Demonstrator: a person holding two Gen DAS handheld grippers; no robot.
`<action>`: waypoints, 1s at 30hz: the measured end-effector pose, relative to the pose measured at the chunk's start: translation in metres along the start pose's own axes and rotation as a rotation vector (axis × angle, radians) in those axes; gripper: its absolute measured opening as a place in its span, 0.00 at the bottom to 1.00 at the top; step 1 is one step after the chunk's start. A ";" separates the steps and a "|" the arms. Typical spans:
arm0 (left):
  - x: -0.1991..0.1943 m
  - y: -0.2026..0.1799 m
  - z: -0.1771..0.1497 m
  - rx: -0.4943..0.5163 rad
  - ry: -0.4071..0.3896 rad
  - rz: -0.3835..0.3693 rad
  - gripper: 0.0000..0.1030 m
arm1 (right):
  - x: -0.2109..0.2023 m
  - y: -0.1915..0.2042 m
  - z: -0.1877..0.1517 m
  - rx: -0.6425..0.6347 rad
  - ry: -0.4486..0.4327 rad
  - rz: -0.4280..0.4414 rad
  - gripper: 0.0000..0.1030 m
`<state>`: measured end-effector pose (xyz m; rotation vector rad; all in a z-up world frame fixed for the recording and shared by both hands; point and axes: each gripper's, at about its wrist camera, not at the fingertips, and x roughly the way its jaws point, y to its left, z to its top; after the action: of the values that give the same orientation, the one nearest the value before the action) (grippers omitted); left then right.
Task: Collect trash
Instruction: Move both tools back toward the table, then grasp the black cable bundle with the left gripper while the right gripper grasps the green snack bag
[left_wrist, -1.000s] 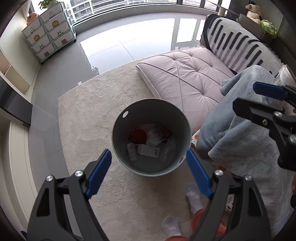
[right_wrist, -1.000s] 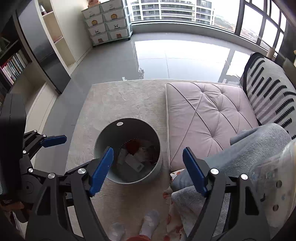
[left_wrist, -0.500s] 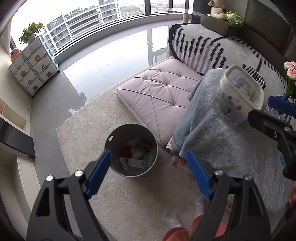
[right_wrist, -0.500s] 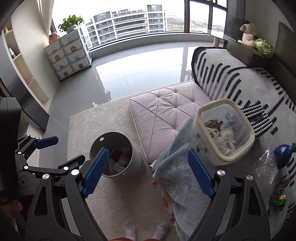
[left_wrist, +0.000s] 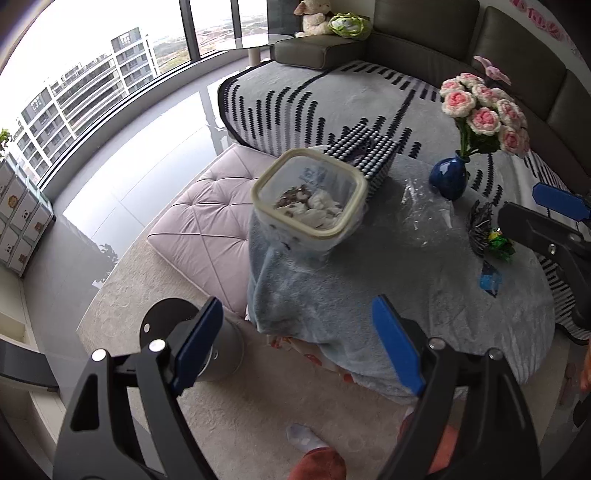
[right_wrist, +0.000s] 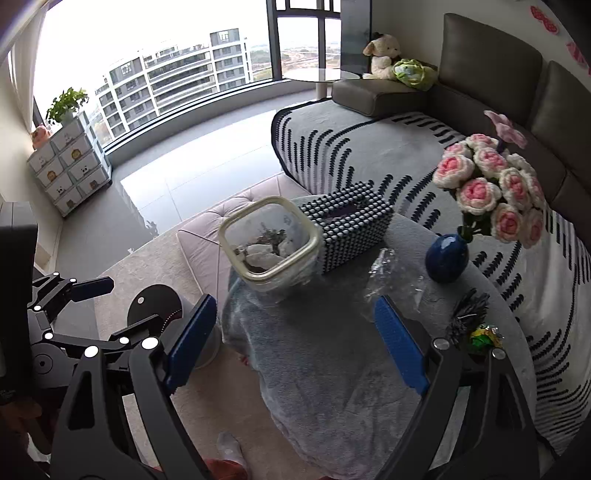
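Grippers hover side by side above the blanket-covered table (right_wrist: 332, 369) — left gripper (left_wrist: 299, 339) and right gripper (right_wrist: 295, 339) both angled downward, jaws spread wide, holding nothing. Clear plastic container (right_wrist: 269, 243) of scraps stands upright at 12 o'clock, mouth up; the grey trash bin (left_wrist: 221, 343) sits at 9 o'clock.

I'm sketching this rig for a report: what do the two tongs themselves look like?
Both match: the left tongs and right tongs are matte black angular frames with cut-out openings, silver round bolt heads at the joints, and flat blue pads lining each finger. No cables, markings or sleeves show.
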<state>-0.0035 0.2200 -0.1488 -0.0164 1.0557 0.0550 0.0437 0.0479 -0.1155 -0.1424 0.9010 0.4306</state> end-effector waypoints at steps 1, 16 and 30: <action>0.001 -0.015 0.006 0.014 0.002 -0.012 0.80 | -0.004 -0.015 -0.002 0.011 0.003 -0.014 0.82; 0.040 -0.242 0.052 0.206 0.027 -0.163 0.80 | -0.030 -0.251 -0.044 0.127 0.042 -0.178 0.82; 0.172 -0.343 0.047 0.253 0.100 -0.135 0.80 | 0.085 -0.362 -0.106 0.143 0.111 -0.132 0.82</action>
<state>0.1400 -0.1138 -0.2802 0.1397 1.1525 -0.2032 0.1647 -0.2854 -0.2690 -0.0944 1.0216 0.2356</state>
